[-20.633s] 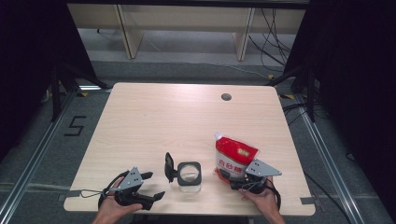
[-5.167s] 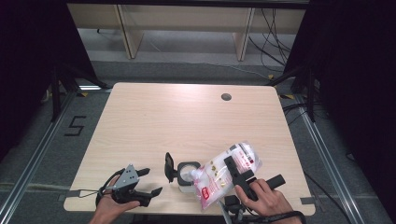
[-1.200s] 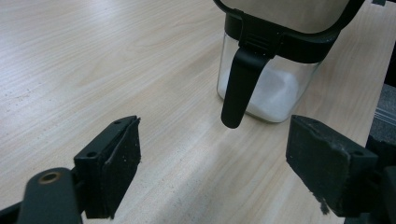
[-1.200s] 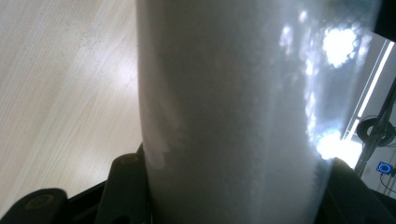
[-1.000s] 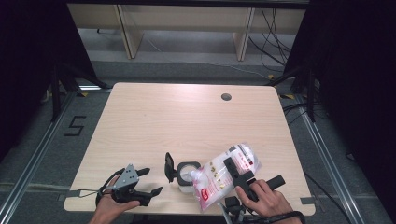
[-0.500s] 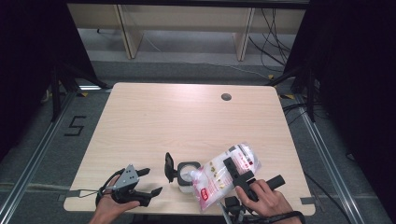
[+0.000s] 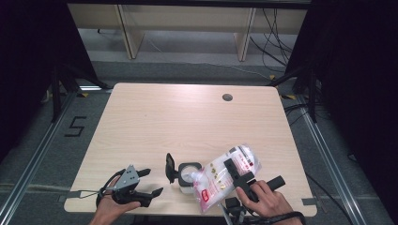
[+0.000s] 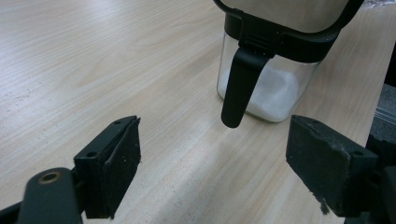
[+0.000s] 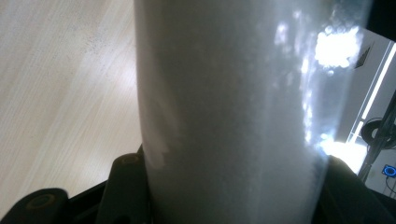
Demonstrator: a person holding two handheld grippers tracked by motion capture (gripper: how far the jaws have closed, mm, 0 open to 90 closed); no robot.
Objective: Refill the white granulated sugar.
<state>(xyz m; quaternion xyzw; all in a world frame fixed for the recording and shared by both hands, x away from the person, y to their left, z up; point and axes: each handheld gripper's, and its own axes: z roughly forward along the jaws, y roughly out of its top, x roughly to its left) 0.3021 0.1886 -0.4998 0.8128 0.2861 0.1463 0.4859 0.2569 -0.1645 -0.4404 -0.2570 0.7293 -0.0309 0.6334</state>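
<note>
The left gripper [image 7: 145, 183] is a black hand-held tool with a grey three-cornered plate [image 7: 126, 176] on top of its body, behind the fingers, dotted with small dark holes. A thin dark cable [image 7: 104, 185] loops out behind that plate. Seen close, its fingers [image 8: 114, 165] are blocky black jaws faced with matt, slightly frayed rubber pads, and a round brass-coloured rivet [image 8: 49, 177] sits in the link just behind the pad. The right gripper [image 7: 237, 171] is likewise black, with a short cylindrical black handle [image 7: 272, 182] behind its fingers. A dark band [image 7: 281, 218] circles the wrist farther back.
</note>
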